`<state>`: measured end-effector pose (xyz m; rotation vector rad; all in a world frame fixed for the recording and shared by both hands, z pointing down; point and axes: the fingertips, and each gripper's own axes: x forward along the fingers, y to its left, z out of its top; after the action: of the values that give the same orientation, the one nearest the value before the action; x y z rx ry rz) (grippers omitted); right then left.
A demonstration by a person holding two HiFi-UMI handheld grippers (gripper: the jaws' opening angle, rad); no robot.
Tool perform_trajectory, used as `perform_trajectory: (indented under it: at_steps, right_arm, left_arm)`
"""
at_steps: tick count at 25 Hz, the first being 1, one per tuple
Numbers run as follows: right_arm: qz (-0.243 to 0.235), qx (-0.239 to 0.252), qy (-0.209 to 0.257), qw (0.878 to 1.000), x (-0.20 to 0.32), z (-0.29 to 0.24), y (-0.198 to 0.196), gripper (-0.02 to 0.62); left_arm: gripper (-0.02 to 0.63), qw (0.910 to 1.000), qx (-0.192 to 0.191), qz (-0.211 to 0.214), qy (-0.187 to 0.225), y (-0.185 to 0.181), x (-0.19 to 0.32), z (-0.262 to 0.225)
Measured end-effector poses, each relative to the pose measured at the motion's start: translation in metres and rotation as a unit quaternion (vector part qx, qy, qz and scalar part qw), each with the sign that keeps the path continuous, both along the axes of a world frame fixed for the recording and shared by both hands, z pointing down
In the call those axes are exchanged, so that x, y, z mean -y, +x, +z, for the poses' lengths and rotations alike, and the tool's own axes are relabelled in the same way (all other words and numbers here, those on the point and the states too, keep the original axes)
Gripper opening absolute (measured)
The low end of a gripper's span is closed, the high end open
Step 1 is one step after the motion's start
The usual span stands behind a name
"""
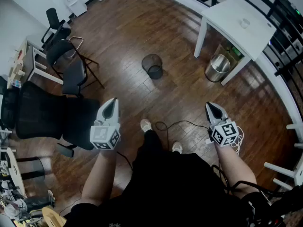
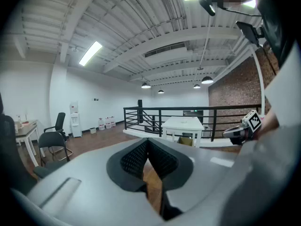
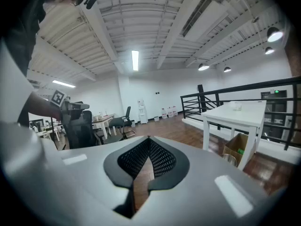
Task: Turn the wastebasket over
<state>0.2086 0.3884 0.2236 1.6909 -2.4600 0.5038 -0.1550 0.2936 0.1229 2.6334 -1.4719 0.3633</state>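
Both my grippers were clenched on nothing: left gripper (image 1: 111, 103) & right gripper (image 1: 212, 108), pads tip to tip. The wastebasket (image 1: 152, 66) stood upright on the wood floor (image 1: 123, 37), mouth up, well apart from both and left of the steel bin (image 1: 217, 68) by the white table (image 1: 234, 20). It looked like black wire mesh: prob. light, fairly stiff, rim maybe a bit springy. Contents: couldn't tell. Best hold, I reckoned, was the top rim, one jaw inside & one outside. Mesh shouldn't be slippery.

Mesh wastebasket (image 1: 152, 66); glossy wood floor (image 1: 123, 32) (shiny metal bin (image 1: 217, 68)).
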Motion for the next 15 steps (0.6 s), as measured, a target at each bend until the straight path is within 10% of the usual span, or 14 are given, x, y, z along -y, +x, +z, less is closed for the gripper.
perform_trajectory:
  at_steps: [15]
  right_arm:
    - [0.027, -0.058, 0.003, 0.998, 0.174, -0.019, -0.016, 0.002]
  left_arm:
    - [0.0, 0.9982, -0.04, 0.039, -0.022, 0.002, 0.195, 0.041]
